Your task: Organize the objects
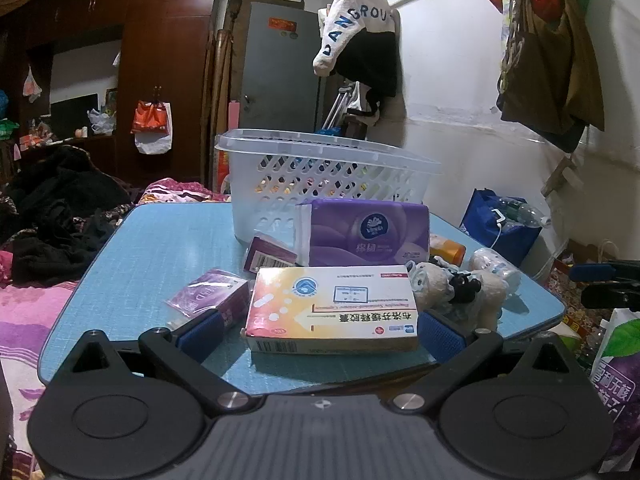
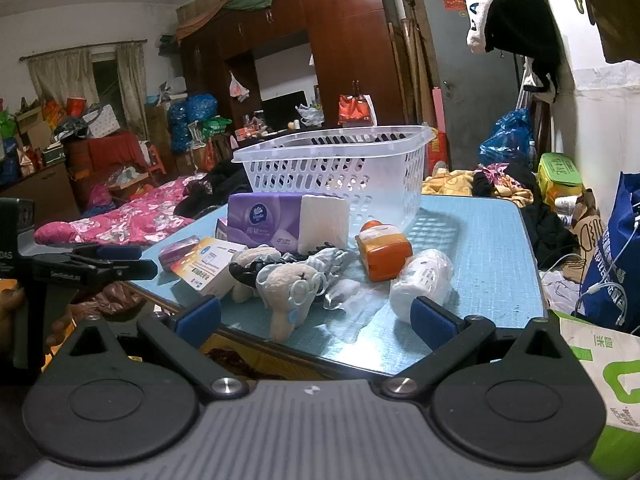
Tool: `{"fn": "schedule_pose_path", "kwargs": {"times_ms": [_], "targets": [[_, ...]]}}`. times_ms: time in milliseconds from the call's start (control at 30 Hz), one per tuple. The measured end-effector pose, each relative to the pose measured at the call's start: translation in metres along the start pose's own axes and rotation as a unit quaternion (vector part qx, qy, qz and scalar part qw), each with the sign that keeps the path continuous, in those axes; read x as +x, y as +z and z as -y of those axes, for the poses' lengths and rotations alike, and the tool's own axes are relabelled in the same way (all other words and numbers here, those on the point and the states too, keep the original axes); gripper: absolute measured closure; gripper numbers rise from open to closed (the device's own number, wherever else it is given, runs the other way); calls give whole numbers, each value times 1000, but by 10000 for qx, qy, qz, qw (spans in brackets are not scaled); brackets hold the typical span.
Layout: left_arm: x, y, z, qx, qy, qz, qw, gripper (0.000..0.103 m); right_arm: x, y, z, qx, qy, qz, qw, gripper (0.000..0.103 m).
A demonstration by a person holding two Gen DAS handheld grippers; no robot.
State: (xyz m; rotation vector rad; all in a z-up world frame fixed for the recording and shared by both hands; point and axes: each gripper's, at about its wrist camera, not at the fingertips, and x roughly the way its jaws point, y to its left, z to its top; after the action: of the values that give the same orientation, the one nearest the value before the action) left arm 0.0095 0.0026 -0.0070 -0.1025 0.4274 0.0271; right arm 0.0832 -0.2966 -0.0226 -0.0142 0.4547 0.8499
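A white slotted basket [image 1: 320,172] [image 2: 340,168] stands at the far side of the blue table [image 1: 160,248] [image 2: 488,248]. In front of it lie a purple tissue pack [image 1: 360,232] [image 2: 264,220], a medicine box [image 1: 332,308] [image 2: 204,268], a purple packet [image 1: 208,292], a plush toy [image 1: 452,284] [image 2: 288,284], an orange bottle [image 2: 384,252] and a white wrapped bottle [image 2: 420,284]. My left gripper [image 1: 320,330] is open, its pads either side of the medicine box at the near edge. My right gripper [image 2: 316,316] is open, just short of the plush toy.
A bed with pink bedding [image 2: 132,216] and dark clothes [image 1: 52,216] lies to the left of the table. Bags [image 1: 500,228] and a carton [image 2: 608,376] crowd the floor on the right. Clothes hang on the wall [image 1: 360,32]. The left gripper shows in the right wrist view [image 2: 92,264].
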Motion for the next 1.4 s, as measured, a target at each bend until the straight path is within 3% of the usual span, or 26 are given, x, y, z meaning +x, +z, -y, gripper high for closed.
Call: {"fn": "schedule_pose_path", "kwargs": {"times_ms": [1400], "targets": [[3, 0, -2, -24, 163, 49, 9999, 0, 1, -1, 1, -3, 30, -68, 10000, 0]]}}
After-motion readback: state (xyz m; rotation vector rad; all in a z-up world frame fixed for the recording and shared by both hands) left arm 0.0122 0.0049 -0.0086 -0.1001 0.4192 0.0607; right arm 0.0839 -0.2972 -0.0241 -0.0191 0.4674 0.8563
